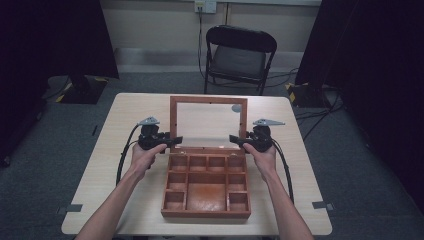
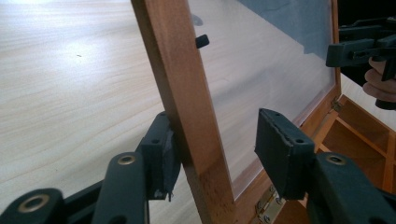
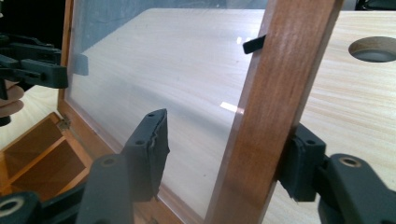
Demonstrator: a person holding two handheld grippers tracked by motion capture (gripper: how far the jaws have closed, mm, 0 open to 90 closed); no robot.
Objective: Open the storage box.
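Standing open near the middle of a pale wood-grain table (image 1: 125,115), a reddish-brown wooden box (image 1: 206,212) shows a base split by thin partitions into small square cells around one larger compartment. Its lid (image 1: 173,120), a flat wooden frame around a clear pane, is upright at the back on small brass hinges (image 2: 266,205).

The left gripper (image 2: 212,154) straddles the lid's left rail: one ribbed black pad lies against the rail's outer face, while the other stands clear on the glass side, so the jaws are spread with the frame between them. The right gripper (image 3: 226,154) straddles the opposite rail likewise, one pad at the wood, the other off the pane.

A round hole (image 3: 373,49) is cut in the tabletop behind the lid. Beyond the table stands a black folding chair (image 1: 240,52) on grey carpet, with dark curtains at both sides and cables along the floor.
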